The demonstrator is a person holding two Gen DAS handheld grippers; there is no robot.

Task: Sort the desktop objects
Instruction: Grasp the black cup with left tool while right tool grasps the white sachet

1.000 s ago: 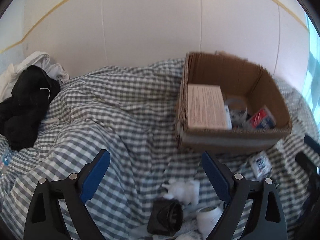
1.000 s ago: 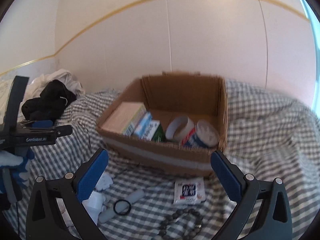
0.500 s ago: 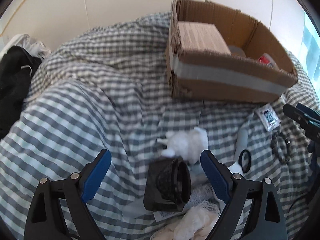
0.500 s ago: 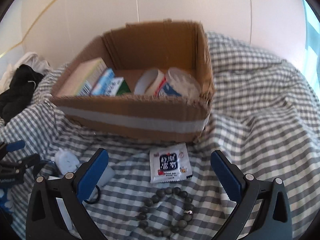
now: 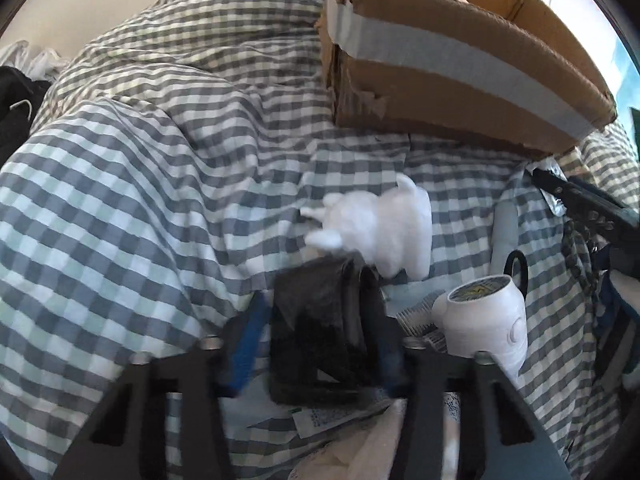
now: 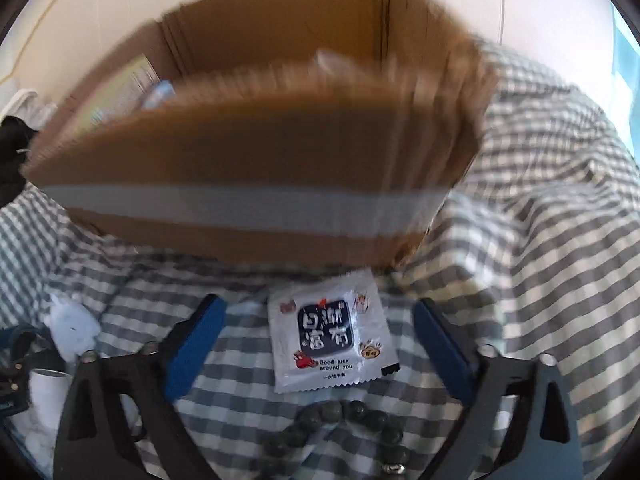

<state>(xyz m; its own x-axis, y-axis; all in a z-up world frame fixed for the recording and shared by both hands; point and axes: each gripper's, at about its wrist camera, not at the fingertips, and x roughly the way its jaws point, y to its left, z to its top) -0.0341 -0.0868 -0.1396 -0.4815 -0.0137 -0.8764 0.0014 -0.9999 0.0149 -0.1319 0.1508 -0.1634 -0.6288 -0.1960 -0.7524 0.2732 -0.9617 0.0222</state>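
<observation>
My left gripper (image 5: 320, 332) is shut on a black roll of bags (image 5: 320, 320) lying on the checked cloth (image 5: 120, 200). A white toy figure (image 5: 380, 228) lies just beyond it and a white bottle (image 5: 484, 320) to its right. My right gripper (image 6: 320, 344) is open, its blue pads either side of a silver wet-wipe sachet (image 6: 332, 340) on the cloth. A dark bead bracelet (image 6: 340, 424) lies just in front of the sachet. The cardboard box (image 6: 248, 168) with grey tape stands right behind; it also shows in the left wrist view (image 5: 460, 72).
A grey tube (image 5: 504, 232) and black ring (image 5: 518, 264) lie right of the toy. Papers and white tissue (image 5: 360, 440) lie under the left gripper. Black and white clothing (image 5: 16, 112) is piled at far left. A wall stands behind the box.
My left gripper dropped toward the cloth and closed on the black roll. My right gripper moved down and forward, so the sachet now lies between its open pads.
</observation>
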